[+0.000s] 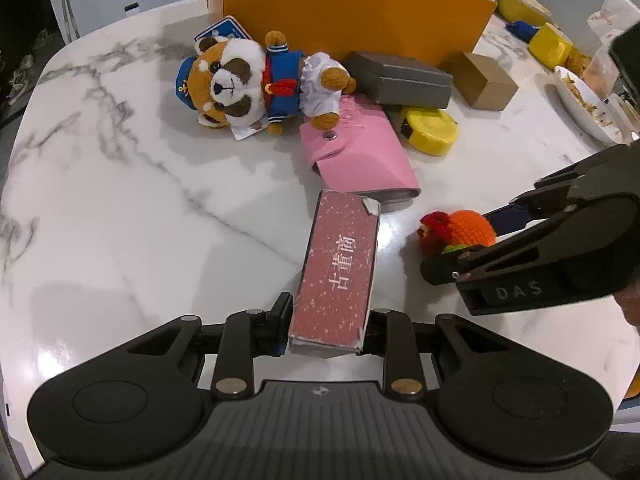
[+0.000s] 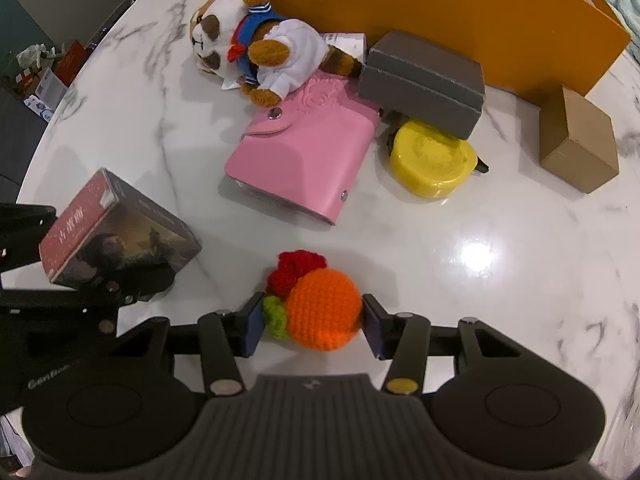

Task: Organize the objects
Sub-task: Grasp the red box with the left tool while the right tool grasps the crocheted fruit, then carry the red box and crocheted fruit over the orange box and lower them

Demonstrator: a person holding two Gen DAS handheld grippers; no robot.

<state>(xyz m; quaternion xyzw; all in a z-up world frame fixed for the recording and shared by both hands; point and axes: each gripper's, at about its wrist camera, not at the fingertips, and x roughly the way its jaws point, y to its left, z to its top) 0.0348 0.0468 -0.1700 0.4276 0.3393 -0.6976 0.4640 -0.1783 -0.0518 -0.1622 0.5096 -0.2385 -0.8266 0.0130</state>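
My left gripper is shut on a red box with white characters, held on its narrow side above the marble table; the box also shows in the right wrist view. My right gripper has its pads against both sides of an orange crocheted toy, which rests on the table; the toy also shows in the left wrist view. A pink wallet, a panda plush in a sailor suit, a yellow tape measure, a grey box and a small brown carton lie beyond.
A large orange box stands open at the back of the table. At the far right are yellow items, a white plate with food scraps and bags. The table's rounded edge runs along the left.
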